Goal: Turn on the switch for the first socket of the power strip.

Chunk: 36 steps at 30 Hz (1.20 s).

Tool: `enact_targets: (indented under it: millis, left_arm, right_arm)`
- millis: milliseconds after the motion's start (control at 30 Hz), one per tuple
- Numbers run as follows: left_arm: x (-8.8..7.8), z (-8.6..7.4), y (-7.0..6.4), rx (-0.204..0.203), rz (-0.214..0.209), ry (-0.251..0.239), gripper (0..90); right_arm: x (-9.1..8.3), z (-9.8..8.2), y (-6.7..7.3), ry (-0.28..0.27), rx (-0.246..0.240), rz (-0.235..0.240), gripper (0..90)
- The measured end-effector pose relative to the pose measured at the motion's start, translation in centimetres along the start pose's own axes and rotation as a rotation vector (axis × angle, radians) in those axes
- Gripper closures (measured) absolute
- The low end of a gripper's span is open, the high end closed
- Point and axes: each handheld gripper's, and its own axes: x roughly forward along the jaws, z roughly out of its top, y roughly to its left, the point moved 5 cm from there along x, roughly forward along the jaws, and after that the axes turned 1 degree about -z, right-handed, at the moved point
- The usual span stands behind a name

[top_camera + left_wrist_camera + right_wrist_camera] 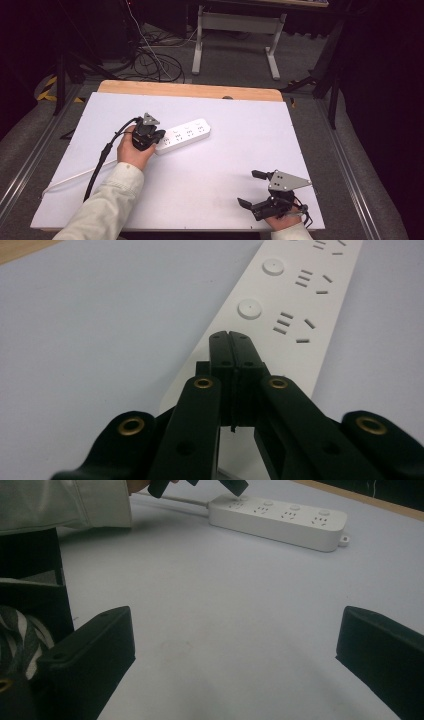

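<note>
A white power strip (186,134) with several sockets and round buttons lies slantwise on the white table top (225,155), left of centre. My left gripper (155,136) points down at the strip's left end. In the left gripper view its jaws (231,335) are pressed together with nothing between them, tips just over the strip (295,305) beside a round button (249,308); whether they touch it I cannot tell. My right gripper (250,188) rests near the table's front right corner, open and empty (240,630), facing the strip (280,520).
The strip's white cord (70,179) runs off to the table's left edge. A black cable (100,160) trails from the left gripper. A wooden strip (190,90) marks the table's far edge. Behind it are desk legs (272,55) and loose floor cables (150,60).
</note>
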Motion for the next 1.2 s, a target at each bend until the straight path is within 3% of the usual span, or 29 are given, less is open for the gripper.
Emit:
enact_targets:
  millis: [233, 567, 1000, 1200]
  left_arm:
    - [0.51, 0.07, 0.22, 0.007, 0.029, -0.024, 90.0]
    - [0.91, 0.10, -0.03, 0.001, 0.028, -0.036, 90.0]
    - [0.92, 0.10, -0.15, 0.030, 0.073, -0.028, 90.0]
    - [0.99, 0.05, -0.28, 0.031, 0.072, -0.025, 90.0]
  right_arm:
    - [0.03, -0.01, 0.00, 0.002, -0.001, 0.000, 2.6]
    - [0.03, -0.04, 0.01, 0.003, -0.004, 0.000, 2.6]
    - [0.04, -0.07, 0.05, 0.003, 0.001, 0.003, 2.6]
    - [0.04, -0.07, 0.05, 0.003, 0.002, 0.002, 2.7]
